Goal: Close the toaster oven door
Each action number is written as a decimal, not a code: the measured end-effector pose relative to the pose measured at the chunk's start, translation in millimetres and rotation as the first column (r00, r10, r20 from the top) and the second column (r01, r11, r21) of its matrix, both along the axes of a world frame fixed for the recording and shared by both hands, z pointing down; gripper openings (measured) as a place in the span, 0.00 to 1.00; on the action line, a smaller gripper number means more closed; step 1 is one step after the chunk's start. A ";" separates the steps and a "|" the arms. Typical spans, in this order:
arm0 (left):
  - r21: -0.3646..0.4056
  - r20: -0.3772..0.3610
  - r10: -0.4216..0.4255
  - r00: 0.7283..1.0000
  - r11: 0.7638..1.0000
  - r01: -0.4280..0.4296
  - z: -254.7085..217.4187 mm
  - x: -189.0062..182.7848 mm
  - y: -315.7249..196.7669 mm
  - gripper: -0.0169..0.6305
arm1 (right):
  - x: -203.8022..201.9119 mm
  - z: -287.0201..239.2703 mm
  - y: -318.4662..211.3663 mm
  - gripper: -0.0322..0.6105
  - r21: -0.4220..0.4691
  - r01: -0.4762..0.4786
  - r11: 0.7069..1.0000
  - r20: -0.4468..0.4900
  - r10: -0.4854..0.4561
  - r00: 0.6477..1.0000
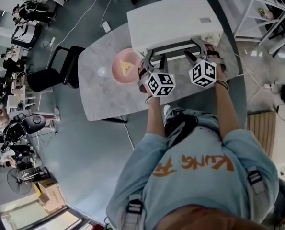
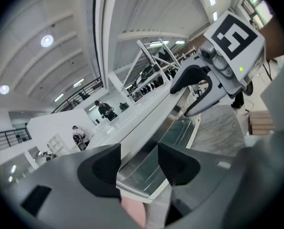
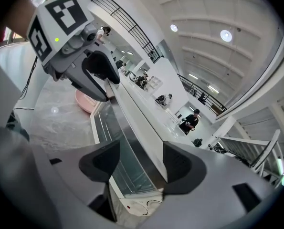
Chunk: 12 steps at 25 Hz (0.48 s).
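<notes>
Open workroom — grey floor (image 1: 85,152)
Black chair (image 1: 51,75) at the table's (image 1: 101,97) nine o'clock; white shelving (image 1: 269,13) at two o'clock.

Smooth white toaster oven (image 1: 173,25), glass door (image 3: 118,149), marbled grey stone-look table (image 1: 104,95), glossy pink plate (image 1: 117,74)

White box-shaped toaster oven (image 1: 176,25) at the far edge of the grey marbled tabletop (image 1: 108,95).
Its glass door (image 1: 173,49), white-framed with a steel band along the top, stands raised against the oven's front, facing the person. It looks shut or very nearly so; whether any gap is left cannot be made out.
</notes>
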<state>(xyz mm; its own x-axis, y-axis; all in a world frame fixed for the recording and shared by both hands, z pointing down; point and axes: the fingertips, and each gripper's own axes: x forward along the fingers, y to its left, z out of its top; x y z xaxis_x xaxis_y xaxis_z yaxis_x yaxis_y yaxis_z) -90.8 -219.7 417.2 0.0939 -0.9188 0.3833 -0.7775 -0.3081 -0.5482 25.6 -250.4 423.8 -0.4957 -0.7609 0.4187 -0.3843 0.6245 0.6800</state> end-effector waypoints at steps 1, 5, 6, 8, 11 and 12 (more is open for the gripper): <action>-0.012 -0.053 0.002 0.999 1.000 -0.002 -2.3 0.8 1.0 0.38 | 1.0 -2.3 3.1 0.47 -0.010 0.007 1.000 0.008 -0.006 1.000; -0.012 -0.246 0.015 0.969 1.000 -0.018 -22.8 9.6 6.8 0.40 | 5.2 -29.9 11.3 0.44 -0.028 0.015 1.000 0.142 -0.010 0.990; 0.008 -0.274 0.027 0.961 1.000 -0.026 -30.5 14.4 7.1 0.40 | 6.7 -40.7 11.2 0.42 -0.034 0.015 0.999 0.214 -0.007 0.977; 0.064 -0.352 0.047 0.935 0.998 -0.026 -49.2 22.6 7.8 0.40 | 10.1 -61.8 12.5 0.32 -0.048 0.023 0.999 0.359 -0.004 0.933; 0.159 -0.491 0.062 0.869 0.987 0.019 -81.4 22.4 13.4 0.39 | 11.7 -86.5 21.5 0.23 -0.055 0.056 0.997 0.509 -0.020 0.860; 0.189 -0.517 0.069 0.853 0.981 0.035 -92.0 20.3 16.0 0.39 | 11.9 -94.2 24.1 0.20 -0.054 0.060 0.997 0.548 -0.021 0.836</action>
<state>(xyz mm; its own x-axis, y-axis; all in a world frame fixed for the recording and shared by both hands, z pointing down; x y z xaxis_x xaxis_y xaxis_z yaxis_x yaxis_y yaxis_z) -70.5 -203.7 325.2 0.2476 -0.9639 0.0977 -0.9594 -0.2580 -0.1141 37.5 -226.3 329.6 -0.6885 -0.7155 0.1186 -0.6544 0.6834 0.3236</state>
